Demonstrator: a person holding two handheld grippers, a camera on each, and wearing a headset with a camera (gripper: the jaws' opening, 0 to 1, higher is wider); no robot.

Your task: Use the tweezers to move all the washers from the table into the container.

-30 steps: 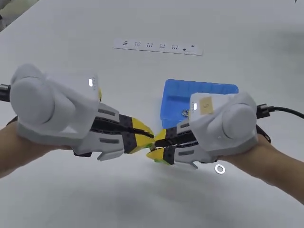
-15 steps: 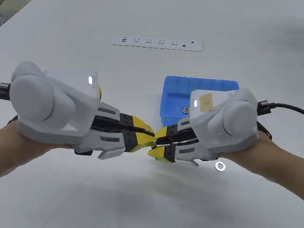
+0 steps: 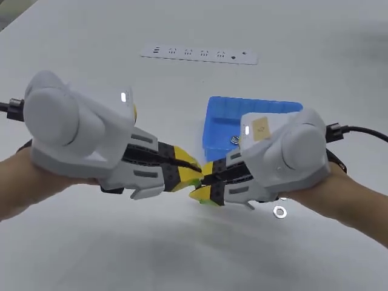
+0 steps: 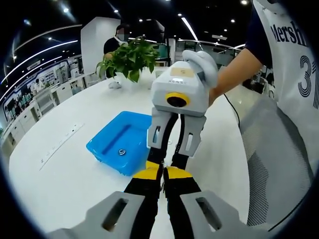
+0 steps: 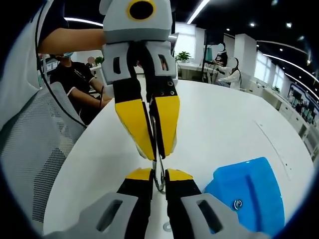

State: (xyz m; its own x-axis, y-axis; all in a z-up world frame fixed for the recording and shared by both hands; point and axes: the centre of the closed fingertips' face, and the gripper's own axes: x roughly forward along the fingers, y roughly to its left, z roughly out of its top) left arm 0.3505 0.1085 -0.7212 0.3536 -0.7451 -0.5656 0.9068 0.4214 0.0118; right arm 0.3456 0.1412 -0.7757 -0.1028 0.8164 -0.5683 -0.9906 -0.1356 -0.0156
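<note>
Over the white table my two grippers meet tip to tip. The left gripper [image 3: 195,171] [image 4: 162,173] comes in from the left and the right gripper [image 3: 200,189] [image 5: 159,177] from the right. Thin metal tweezers [image 5: 157,167] run from between the left gripper's [image 5: 155,148] yellow jaws down into the right gripper's jaws, and both look shut on them. One washer [image 3: 279,211] [image 5: 167,227] lies on the table under the right hand. Another washer [image 3: 234,140] [image 4: 121,152] [image 5: 238,203] lies inside the blue container [image 3: 254,107] [image 4: 102,144] [image 5: 251,181] just behind the right gripper [image 4: 167,160].
A white power strip [image 3: 199,55] [image 4: 59,144] lies on the table beyond the container. A potted plant [image 4: 130,57] stands at the table's far end. Other people sit at benches in the background, and a mesh chair [image 5: 35,164] stands beside the table.
The left gripper's body has shifted slightly right and up. The jaw tips of both grippers stay together at the same spot beside the container.
</note>
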